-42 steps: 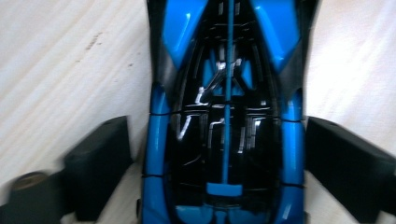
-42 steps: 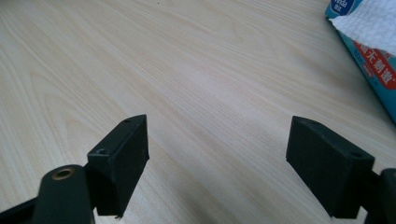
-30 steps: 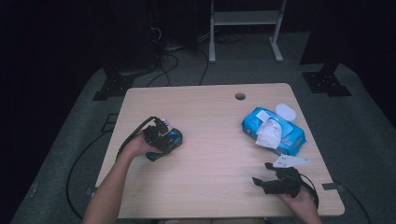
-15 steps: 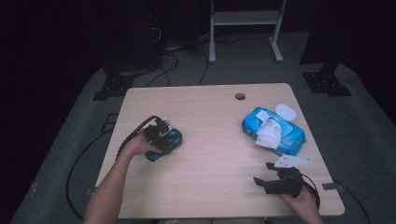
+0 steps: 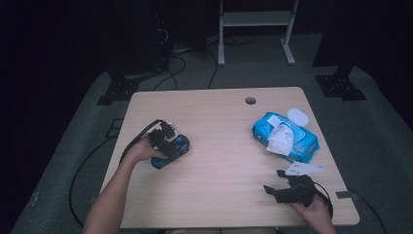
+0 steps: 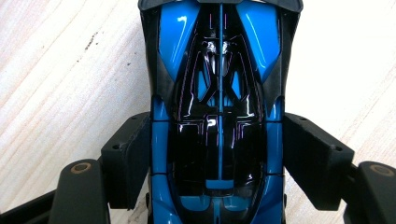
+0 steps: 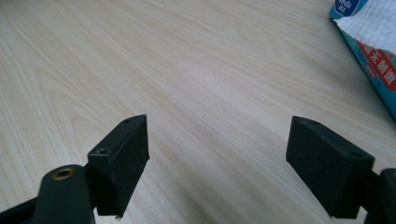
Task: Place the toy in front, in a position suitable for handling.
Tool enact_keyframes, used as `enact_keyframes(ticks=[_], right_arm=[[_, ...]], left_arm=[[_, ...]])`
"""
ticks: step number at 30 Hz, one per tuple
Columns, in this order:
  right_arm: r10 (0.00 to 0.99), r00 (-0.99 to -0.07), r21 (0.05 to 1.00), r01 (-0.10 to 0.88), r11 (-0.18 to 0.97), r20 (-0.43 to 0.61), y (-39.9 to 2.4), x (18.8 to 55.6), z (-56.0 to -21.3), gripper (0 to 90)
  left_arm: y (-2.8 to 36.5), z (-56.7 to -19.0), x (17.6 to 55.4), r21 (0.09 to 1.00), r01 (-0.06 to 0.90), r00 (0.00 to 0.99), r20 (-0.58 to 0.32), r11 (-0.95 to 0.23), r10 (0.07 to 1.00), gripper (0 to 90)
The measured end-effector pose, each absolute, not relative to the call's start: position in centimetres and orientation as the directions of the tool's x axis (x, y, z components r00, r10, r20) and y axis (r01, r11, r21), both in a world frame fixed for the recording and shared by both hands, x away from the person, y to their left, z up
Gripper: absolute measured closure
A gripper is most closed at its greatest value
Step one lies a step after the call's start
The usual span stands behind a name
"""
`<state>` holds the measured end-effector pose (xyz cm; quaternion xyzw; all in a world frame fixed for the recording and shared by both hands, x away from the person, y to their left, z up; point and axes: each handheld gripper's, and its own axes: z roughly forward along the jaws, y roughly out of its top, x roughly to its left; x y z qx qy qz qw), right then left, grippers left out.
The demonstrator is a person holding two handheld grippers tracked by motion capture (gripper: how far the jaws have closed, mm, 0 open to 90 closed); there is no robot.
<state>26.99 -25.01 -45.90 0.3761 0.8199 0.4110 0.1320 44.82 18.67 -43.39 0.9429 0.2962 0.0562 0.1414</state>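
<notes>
Grasp step: left claw (image 6: pixel 219 154) has just been closing on blue toy car (image 6: pixel 219 93), pads touching its sides. Right claw (image 7: pixel 229 158) gapes empty. Next: lift level.

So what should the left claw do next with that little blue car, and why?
Probably lift it gently. The left claw has just been closing, and its pads sit against both sides of the blue toy car, which rests on the table. The right claw waits open.
</notes>
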Motion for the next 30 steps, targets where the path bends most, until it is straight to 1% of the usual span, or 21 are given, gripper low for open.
enact_keyframes(ticks=[8,15,20,26,28,30], right_arm=[[0.722,-0.686,0.776,0.503,0.381,0.090,-25.1,27.0,-45.9,20.2],[0.722,-0.686,0.774,0.505,0.381,0.092,-25.1,27.0,-45.9,20.2],[0.721,-0.686,0.772,0.506,0.384,0.092,-25.1,27.0,-45.9,20.2],[0.720,-0.688,0.772,0.506,0.385,0.092,-25.0,27.0,-45.9,20.2],[0.718,-0.690,0.772,0.505,0.387,0.092,-25.0,27.0,-45.9,20.2],[0.717,-0.691,0.772,0.504,0.388,0.091,-25.0,27.0,-45.9,20.2]], left_arm=[[18.6,-43.4,45.0,0.288,0.544,0.820,0.018,-0.788,0.573,27.9],[18.9,-43.5,45.1,0.291,0.545,0.824,-0.009,-0.787,0.567,27.2],[19.2,-43.7,45.2,0.277,0.550,0.825,-0.032,-0.788,0.564,21.3],[19.2,-43.8,45.1,0.267,0.541,0.830,-0.017,-0.798,0.558,21.1],[19.1,-44.3,45.0,0.225,0.529,0.840,-0.001,-0.818,0.543,20.9],[19.0,-44.6,45.1,0.216,0.526,0.841,0.010,-0.823,0.540,18.9]])
